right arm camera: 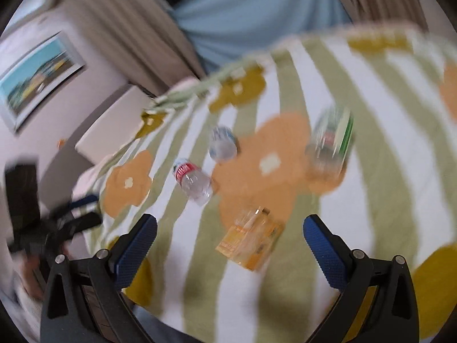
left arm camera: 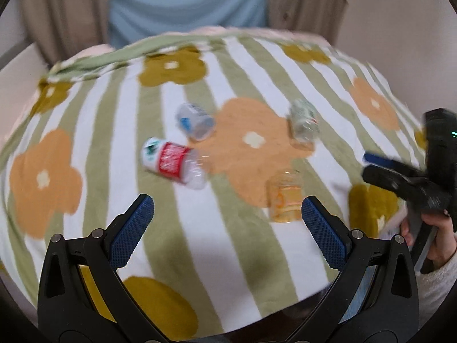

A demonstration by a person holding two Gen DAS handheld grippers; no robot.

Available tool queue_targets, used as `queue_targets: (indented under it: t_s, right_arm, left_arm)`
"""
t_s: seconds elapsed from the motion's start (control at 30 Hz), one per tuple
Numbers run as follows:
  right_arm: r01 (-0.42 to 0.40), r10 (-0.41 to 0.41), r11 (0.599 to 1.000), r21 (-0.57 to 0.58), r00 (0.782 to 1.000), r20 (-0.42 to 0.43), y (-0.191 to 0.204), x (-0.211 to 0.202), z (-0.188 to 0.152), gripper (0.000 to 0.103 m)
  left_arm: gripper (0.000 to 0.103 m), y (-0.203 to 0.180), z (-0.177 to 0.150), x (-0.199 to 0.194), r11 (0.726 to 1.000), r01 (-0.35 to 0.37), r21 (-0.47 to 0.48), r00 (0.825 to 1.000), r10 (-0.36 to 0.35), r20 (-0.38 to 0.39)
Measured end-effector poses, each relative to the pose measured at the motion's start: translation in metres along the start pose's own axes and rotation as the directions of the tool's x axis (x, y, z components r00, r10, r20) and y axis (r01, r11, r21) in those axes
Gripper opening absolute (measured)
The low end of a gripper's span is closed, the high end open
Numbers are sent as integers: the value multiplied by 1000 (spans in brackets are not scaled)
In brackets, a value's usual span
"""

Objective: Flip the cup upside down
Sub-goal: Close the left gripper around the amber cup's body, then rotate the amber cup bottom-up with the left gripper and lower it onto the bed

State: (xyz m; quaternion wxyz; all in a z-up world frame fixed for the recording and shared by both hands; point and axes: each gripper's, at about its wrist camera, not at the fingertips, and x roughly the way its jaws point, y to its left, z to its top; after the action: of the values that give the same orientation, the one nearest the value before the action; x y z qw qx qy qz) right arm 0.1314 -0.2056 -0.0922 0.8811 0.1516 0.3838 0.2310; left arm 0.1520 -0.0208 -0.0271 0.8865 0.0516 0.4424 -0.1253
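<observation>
Orange-tinted clear cup (left arm camera: 284, 197) found on the striped, flower-patterned cloth (left arm camera: 94, 108), near the front edge, at the rim of the large orange flower. Both views motion-blurred; whether mouth up or mouth down cannot be told with certainty, though standing on end in the left view, long axis roughly vertical.

Left gripper (left arm camera: 227, 230): fingers spread wide, nothing between them. Cup located just ahead of the right-hand finger (left arm camera: 322, 228), off the centreline toward that side, apparently apart from it.

Right gripper (right arm camera: 230, 250): fingers likewise spread wide, empty. Cup (right arm camera: 250, 241) seen almost squarely between the two fingers and just ahead of the tips, appearing tilted in this view, probably from camera roll and blur.

Judged: right gripper better aligned and nearer for the grasp; a short advance should bring the cup between its fingers. Left would need a sideways shift first.

Other items noted, well apart from the cup: red-labelled bottle (left arm camera: 174, 163) lying on its side, blue-labelled clear bottle (left arm camera: 195, 120) behind it, green-labelled container (left arm camera: 304, 121) further right.

Risk noted: soft cloth underneath, thin clear wall; a hard squeeze or skewed grip likely to tip or deform the cup.
</observation>
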Motion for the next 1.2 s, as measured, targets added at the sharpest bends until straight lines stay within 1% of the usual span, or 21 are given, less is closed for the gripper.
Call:
queue_targets:
  t_s: [0.07, 0.1, 0.17, 0.2, 0.23, 0.27, 0.3, 0.33, 0.4, 0.5, 0.57, 0.63, 0.77, 0.83, 0.9, 1.0, 1.07, 1.13, 1.2]
  right_arm:
    - [38, -33, 994, -104, 998, 55, 8, -19, -5, 102]
    - [56, -45, 989, -138, 996, 81, 11, -25, -8, 102]
    - [116, -88, 975, -191, 985, 149, 12, -36, -16, 102]
    - [161, -123, 963, -214, 976, 181, 13, -40, -21, 102]
    - [177, -135, 958, -226, 972, 192, 14, -41, -24, 102]
    - [183, -136, 954, -238, 970, 201, 11, -43, -28, 102]
    - [178, -128, 953, -244, 970, 206, 9, -45, -32, 102]
    - [171, -118, 954, -247, 969, 216, 5, -47, -35, 102]
    - [165, -99, 954, -251, 961, 258, -2, -53, -43, 102]
    - [178, -94, 945, -273, 951, 296, -9, -59, -52, 102]
    - [181, -84, 936, -302, 948, 306, -14, -56, -57, 102]
    - [172, -71, 933, -317, 949, 306, -18, -56, -61, 102]
    - [143, -47, 936, -321, 956, 288, -31, -46, -63, 102]
    - [130, -39, 940, -315, 959, 280, -36, -42, -63, 102]
    - [110, -25, 945, -307, 963, 270, -41, -38, -63, 102]
    - [101, -13, 946, -308, 961, 275, -44, -35, -64, 102]
    - [99, -9, 946, -308, 960, 280, -44, -35, -64, 102]
    - [93, -4, 947, -306, 960, 281, -45, -35, -63, 102]
    - [91, 0, 948, -305, 959, 284, -45, -37, -63, 102]
  left_arm:
    - [103, -22, 14, 16, 999, 16, 50, 998, -12, -67]
    - [103, -33, 20, 26, 997, 23, 75, 994, -15, -104]
    - [103, -53, 28, 47, 992, 21, 123, 987, -1, -160]
    - [103, -64, 32, 59, 988, 15, 151, 983, 14, -185]
    - [103, -74, 35, 72, 983, 11, 181, 977, 29, -213]
    - [103, -82, 37, 83, 980, 9, 201, 970, 40, -240]
    - [103, -91, 40, 99, 975, 5, 222, 958, 59, -281]
    - [103, -96, 40, 109, 973, 4, 230, 949, 68, -309]
    - [103, -102, 40, 130, 972, 13, 234, 925, 77, -372]
    - [103, -106, 38, 157, 981, 55, 184, 890, 35, -454]
    - [102, -104, 36, 175, 989, 76, 128, 862, -1, -507]
    - [96, -101, 35, 190, 993, 81, 81, 837, -23, -547]
    - [92, -94, 34, 212, 997, 65, 42, 802, -27, -597]
    - [87, -92, 32, 219, 998, 61, 29, 790, -30, -613]
    - [84, -91, 31, 225, 998, 69, 11, 778, -47, -626]
    - [83, -92, 28, 233, 996, 86, -10, 769, -73, -635]
    - [75, -93, 25, 238, 995, 93, -28, 762, -89, -642]
    - [63, -93, 21, 242, 993, 105, -46, 754, -110, -647]
    - [57, -93, 16, 244, 993, 108, -57, 753, -119, -648]
